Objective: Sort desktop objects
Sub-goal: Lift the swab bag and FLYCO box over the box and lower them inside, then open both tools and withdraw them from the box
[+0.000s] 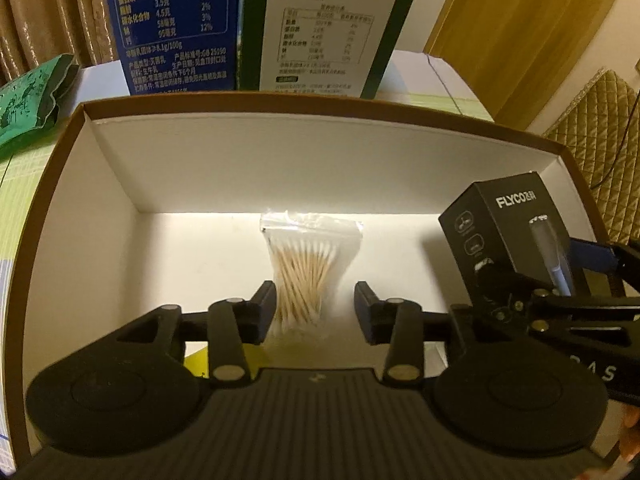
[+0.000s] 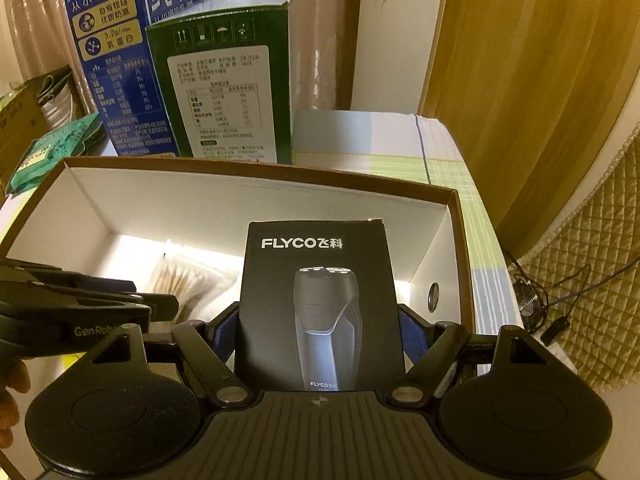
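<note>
A clear bag of cotton swabs (image 1: 306,270) lies on the white floor of an open brown-rimmed cardboard box (image 1: 280,152). My left gripper (image 1: 315,306) is open, its jaws on either side of the bag's near end, not gripping it. My right gripper (image 2: 318,332) is shut on a black FLYCO shaver box (image 2: 318,304) and holds it upright inside the cardboard box (image 2: 256,196), right of the swabs (image 2: 188,284). The shaver box also shows in the left wrist view (image 1: 508,232).
A blue milk carton (image 2: 116,76) and a green carton (image 2: 228,84) stand behind the box. A green packet (image 1: 32,100) lies at the left. The checked tablecloth (image 2: 380,148) runs to the right; a quilted chair (image 2: 592,264) and a small fan (image 2: 530,302) lie beyond it.
</note>
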Tool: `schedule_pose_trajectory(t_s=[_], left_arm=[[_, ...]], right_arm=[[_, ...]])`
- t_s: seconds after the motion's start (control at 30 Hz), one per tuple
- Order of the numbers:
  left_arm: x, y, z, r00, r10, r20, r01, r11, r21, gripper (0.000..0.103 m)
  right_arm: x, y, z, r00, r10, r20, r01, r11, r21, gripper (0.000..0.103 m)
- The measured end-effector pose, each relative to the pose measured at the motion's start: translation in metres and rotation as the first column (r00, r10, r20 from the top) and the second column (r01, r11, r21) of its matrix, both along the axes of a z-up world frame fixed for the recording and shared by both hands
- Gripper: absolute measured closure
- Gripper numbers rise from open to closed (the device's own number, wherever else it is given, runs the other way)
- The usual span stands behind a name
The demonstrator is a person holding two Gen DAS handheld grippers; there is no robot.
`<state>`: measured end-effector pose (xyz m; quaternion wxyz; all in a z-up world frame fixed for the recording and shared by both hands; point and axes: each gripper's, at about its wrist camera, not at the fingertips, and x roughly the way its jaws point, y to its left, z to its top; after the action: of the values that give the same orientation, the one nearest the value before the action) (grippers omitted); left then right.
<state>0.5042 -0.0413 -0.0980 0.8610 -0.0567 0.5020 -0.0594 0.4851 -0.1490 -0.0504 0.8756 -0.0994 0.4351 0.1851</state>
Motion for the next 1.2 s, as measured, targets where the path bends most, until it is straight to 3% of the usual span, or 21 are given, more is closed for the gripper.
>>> schedule_pose_trajectory(t_s=[0.4, 0.87, 1.2], left_arm=[[0.001, 0.009, 0.002, 1.000, 0.002, 0.003, -0.003, 1.000, 0.025, 0.064], [-0.019, 0.026, 0.016, 0.999, -0.021, 0.026, 0.020, 0.999, 0.047, 0.046], [-0.059, 0.029, 0.045, 0.994, -0.069, 0.082, 0.060, 0.992, 0.107, 0.034]], right_arm=[[0.003, 0.008, -0.007, 0.996, 0.050, 0.068, -0.049, 0.999, -0.016, 0.027], [-0.027, -0.013, 0.006, 0.996, 0.081, 0.034, -0.082, 0.996, 0.045, 0.006], [-0.058, -0.029, 0.021, 0.999, 0.040, -0.005, -0.039, 0.992, 0.121, 0.002]])
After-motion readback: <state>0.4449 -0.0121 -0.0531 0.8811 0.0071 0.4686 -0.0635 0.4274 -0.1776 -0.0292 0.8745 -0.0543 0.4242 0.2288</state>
